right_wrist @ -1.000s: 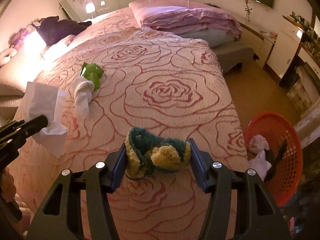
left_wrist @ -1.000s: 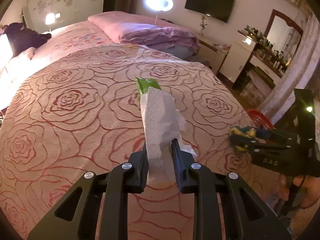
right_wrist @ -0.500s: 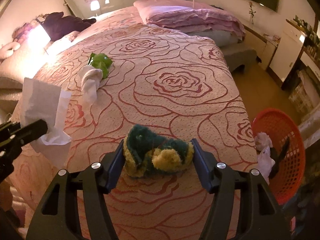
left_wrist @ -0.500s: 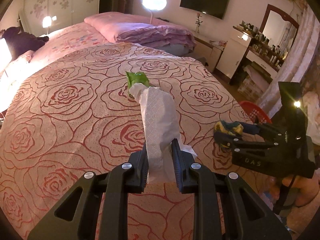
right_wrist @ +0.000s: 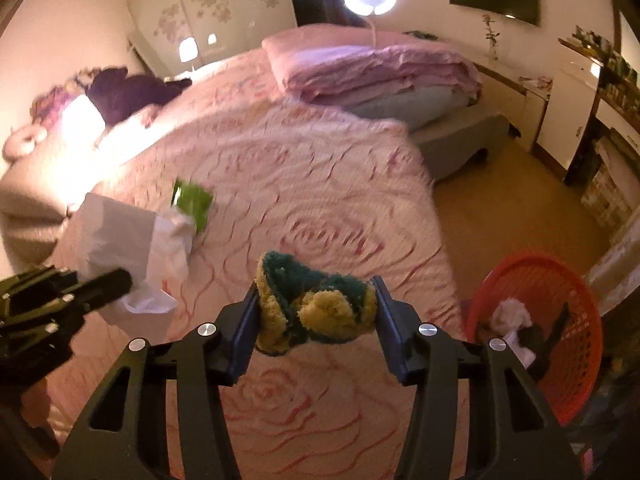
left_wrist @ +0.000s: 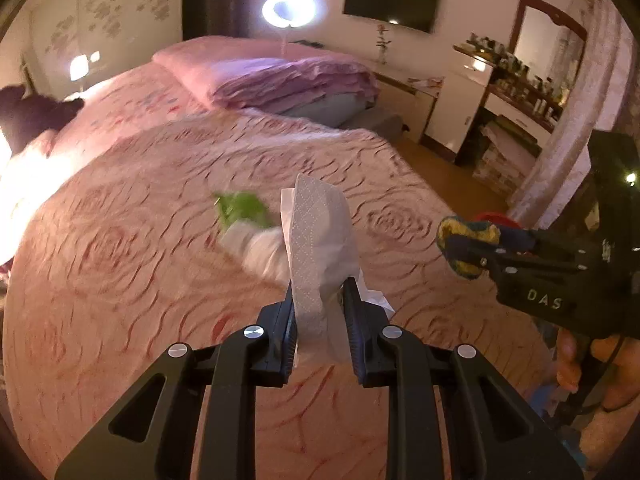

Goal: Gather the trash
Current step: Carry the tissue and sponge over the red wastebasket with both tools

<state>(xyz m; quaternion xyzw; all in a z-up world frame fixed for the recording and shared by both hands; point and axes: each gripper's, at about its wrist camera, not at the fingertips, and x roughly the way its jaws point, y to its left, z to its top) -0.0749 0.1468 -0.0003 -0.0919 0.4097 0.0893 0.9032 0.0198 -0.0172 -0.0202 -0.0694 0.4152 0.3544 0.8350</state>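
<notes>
My left gripper (left_wrist: 318,292) is shut on a white paper tissue (left_wrist: 320,232) that stands up between its fingers, above the bed. My right gripper (right_wrist: 316,288) holds a fuzzy green-and-yellow piece (right_wrist: 320,312), and its jaws are closing on it with both pads pressing its ends. The left wrist view shows that gripper (left_wrist: 452,248) to the right, with the fuzzy piece (left_wrist: 468,232) at its tips. On the bedspread lie a green wrapper (right_wrist: 192,200) and a crumpled white piece (left_wrist: 260,248) beside it. A red basket (right_wrist: 532,258) stands on the floor at the bed's right corner.
The rose-patterned bed (right_wrist: 320,208) fills both views, with folded pink bedding (right_wrist: 380,68) at its far end. White scraps and something dark lie in the basket. A dresser (left_wrist: 452,112) and a shelf with bottles stand along the right wall. A hand (left_wrist: 572,364) grips the right tool.
Both grippers have risen and swung, blurring the bed. The green wrapper now shows left of the tissue instead of behind it. The red basket sits larger and closer in the right view.
</notes>
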